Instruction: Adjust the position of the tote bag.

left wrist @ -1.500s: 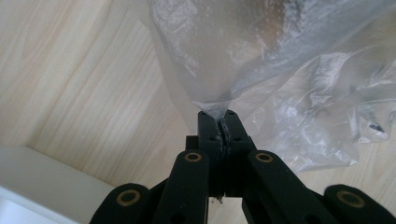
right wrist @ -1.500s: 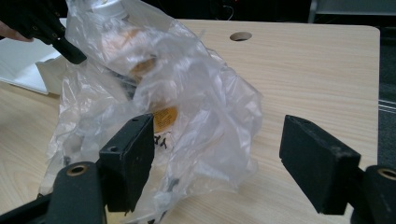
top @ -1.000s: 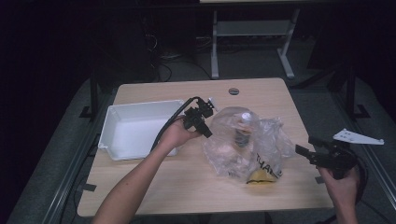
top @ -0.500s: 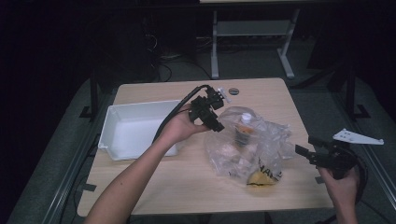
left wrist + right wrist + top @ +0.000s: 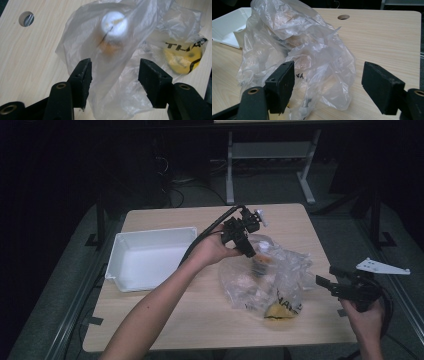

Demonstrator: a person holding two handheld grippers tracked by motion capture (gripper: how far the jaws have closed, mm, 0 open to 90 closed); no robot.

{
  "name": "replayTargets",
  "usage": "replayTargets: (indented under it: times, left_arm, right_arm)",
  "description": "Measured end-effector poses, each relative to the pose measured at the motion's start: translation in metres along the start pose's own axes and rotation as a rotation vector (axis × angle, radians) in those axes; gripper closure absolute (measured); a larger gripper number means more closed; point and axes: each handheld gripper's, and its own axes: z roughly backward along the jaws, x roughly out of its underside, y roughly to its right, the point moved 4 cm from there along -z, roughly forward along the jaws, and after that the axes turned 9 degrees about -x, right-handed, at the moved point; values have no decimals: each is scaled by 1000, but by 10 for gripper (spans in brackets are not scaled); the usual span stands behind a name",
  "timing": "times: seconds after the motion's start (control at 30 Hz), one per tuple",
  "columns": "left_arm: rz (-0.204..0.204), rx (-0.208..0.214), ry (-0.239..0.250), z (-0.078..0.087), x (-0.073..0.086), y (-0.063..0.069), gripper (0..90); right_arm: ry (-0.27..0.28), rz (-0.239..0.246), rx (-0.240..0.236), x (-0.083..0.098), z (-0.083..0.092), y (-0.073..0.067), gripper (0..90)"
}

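A crumpled clear plastic bag point(image 5: 280, 277) lies on the wooden table point(image 5: 165, 320), right of its middle. Inside it are a white-capped bottle point(image 5: 113, 23) and a yellow item point(image 5: 182, 56) under black lettering. My left gripper point(image 5: 248, 251) hangs over the bag's far-left part and looks down on it. In the left gripper view its jaws point(image 5: 115, 67) are open with loose bag film below them. My right gripper point(image 5: 326, 276) is at the table's right edge, open, aimed at the bag point(image 5: 299, 50). In the right gripper view the gripper point(image 5: 328, 70) holds nothing.
A white rectangular tray point(image 5: 150, 257) stands on the left half of the table, empty; its corner point(image 5: 227, 25) shows behind the bag. A cable hole point(image 5: 343, 17) is in the tabletop near the far edge. Dark floor and a desk frame point(image 5: 230, 170) lie beyond.
My left gripper has risen and moved right and farther away, to above the bag. The bag's top has sunk a little. The right gripper has stayed put.
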Motion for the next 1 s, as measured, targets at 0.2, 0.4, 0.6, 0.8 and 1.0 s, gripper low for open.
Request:
replayTargets:
  times: [0.2, 0.4, 0.6, 0.8, 1.0]
  left_arm:
    - [-29, -1, -19, -13, -10, 3, 392]
    - [-25, -1, -52, -22, -7, -2, 689]
    - [-39, 11, -58, -25, 1, -2, 898]
    - [-31, 13, -64, -27, 9, -3, 900]
    - [-18, 3, -87, -30, 20, -6, 900]
  right_arm:
    - [3, 0, -2, 0, 1, 0, 260]
    - [5, -1, -3, 0, 1, 1, 260]
    - [2, -3, -4, 0, 0, 1, 260]
    - [1, -2, -6, 0, 0, 0, 260]
    - [-2, 1, -7, 0, -1, -1, 260]
